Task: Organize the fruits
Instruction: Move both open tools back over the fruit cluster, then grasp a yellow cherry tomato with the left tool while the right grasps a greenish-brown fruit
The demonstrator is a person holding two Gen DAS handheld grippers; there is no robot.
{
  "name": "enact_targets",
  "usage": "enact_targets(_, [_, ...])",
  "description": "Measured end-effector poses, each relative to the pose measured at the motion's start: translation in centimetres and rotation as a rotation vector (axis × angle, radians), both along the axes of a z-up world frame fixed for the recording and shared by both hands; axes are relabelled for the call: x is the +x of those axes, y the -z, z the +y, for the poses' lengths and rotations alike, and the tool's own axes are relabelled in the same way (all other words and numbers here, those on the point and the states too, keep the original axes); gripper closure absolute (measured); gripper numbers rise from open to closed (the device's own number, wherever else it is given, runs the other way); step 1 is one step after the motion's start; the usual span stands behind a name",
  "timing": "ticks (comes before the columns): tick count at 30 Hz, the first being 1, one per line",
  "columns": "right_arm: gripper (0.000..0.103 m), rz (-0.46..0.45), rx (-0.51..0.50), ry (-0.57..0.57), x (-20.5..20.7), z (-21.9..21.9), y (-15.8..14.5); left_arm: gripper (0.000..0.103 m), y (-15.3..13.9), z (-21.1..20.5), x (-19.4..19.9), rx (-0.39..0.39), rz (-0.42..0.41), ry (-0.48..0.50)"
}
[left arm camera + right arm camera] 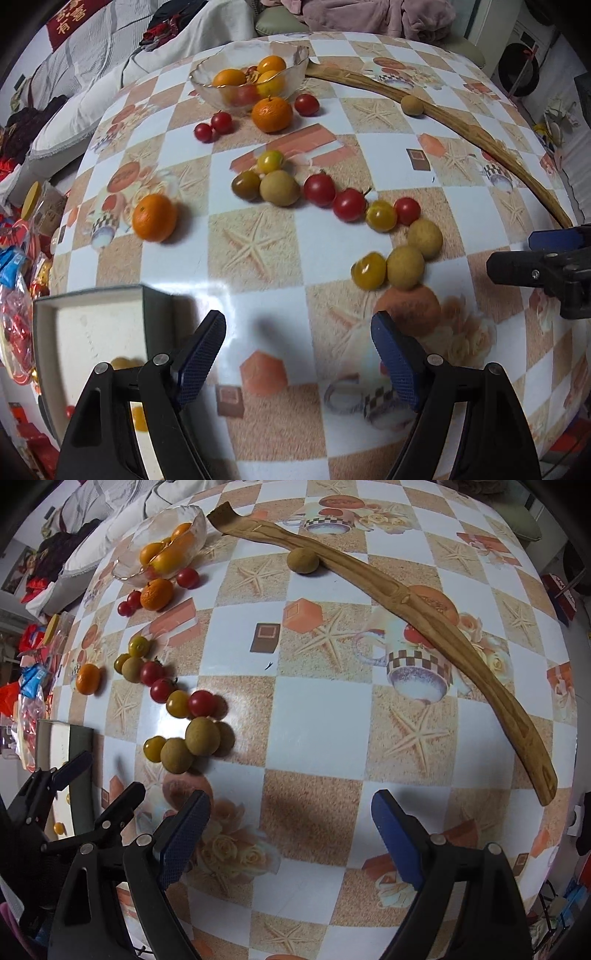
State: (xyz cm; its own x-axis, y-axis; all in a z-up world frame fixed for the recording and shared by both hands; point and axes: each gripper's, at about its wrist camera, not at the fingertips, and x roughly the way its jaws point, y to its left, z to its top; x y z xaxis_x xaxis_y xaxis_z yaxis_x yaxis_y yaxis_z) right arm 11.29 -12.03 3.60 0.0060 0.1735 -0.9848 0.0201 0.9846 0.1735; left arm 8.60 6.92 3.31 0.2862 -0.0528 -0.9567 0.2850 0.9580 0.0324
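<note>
Round table (317, 734) covered in a glossy checked cloth printed with starfish, cups and fruit. Behind its far edge lie a striped pillow (88, 40) and a heap of pinkish fabric (369, 14); off its left edge, a clutter of red and blue wrappers (14, 280).

Glass bowl (251, 74), near the far left rim, holds several orange fruits. Just in front of it sits a mandarin (272, 113), flanked by three red cherry tomatoes. A second mandarin (154, 218) lies alone toward the left edge.

A loose chain of small fruits runs across the middle of the cloth: yellow and olive tomatoes, red tomatoes (319, 189), and tan longans (405, 266), most touching a neighbour. One longan (303, 560) rests apart, against a long curved wooden stick (436, 627) that sweeps along the right side.

White box (92, 332) with dark walls stands at the near left edge; a few small fruits show inside it, partly hidden.

Left gripper (299, 354): blue-padded fingers spread wide, holding nothing, poised above bare cloth beside the box. Right gripper (291, 834): likewise spread wide and holding nothing, above the near centre.

Open cloth lies between the fruit chain and the stick, and across the near half of the table.
</note>
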Motion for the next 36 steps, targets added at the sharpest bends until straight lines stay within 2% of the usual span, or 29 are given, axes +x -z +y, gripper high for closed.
enact_targets(6, [0.012,-0.009,0.015,0.012,1.7,-0.7,0.5,0.021,0.8,-1.6,1.2,0.001,0.002,0.030])
enact_targets(8, [0.012,-0.013,0.024,0.005,2.2,-0.4,0.6,0.031,1.1,-2.0,1.5,-0.003,0.014,0.037])
enact_targets(16, [0.012,-0.022,0.030,-0.005,3.4,0.0,1.1,0.031,1.5,-3.3,2.5,-0.013,0.019,0.046])
enact_targets(21, [0.012,-0.023,0.023,0.014,3.8,-1.2,1.3,0.043,1.5,-4.2,3.4,-0.038,0.021,0.044])
enact_targets(24, [0.012,-0.026,0.028,0.016,3.8,-1.4,1.2,0.059,1.4,-4.8,3.6,-0.048,0.018,0.057])
enact_targets(25, [0.012,-0.027,0.030,0.016,3.8,-1.4,1.2,0.069,1.3,-5.0,3.5,-0.056,0.018,0.068])
enact_targets(28, [0.012,-0.029,0.041,0.013,3.9,-1.0,1.2,0.082,1.2,-5.5,3.3,-0.060,0.017,0.086])
enact_targets(36, [0.012,-0.031,0.072,-0.022,4.2,1.4,1.7,0.082,0.7,-3.0,2.1,-0.149,0.055,0.029])
